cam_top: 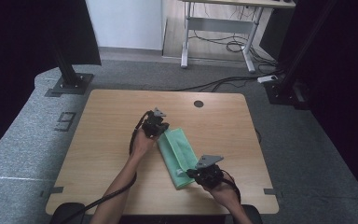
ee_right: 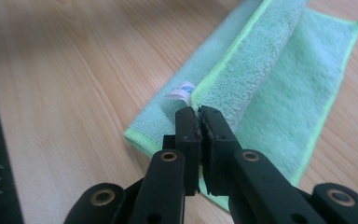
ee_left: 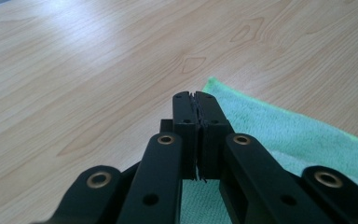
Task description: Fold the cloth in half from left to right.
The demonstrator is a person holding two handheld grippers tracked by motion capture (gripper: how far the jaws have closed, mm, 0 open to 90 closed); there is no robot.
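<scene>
On a light wooden table (cam_top: 107,140) over grey carpet (cam_top: 14,154), both claws are closed, empty, beside a green cloth (cam_top: 177,151).

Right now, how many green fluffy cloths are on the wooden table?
1. The folded green microfibre cloth lies near the middle of the light wooden table, between the left gripper at its far end and the right gripper at its near end.

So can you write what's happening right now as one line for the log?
left gripper: shut, at cloth's far end | right gripper: shut, at near end | green cloth: folded lengthwise on table
</scene>
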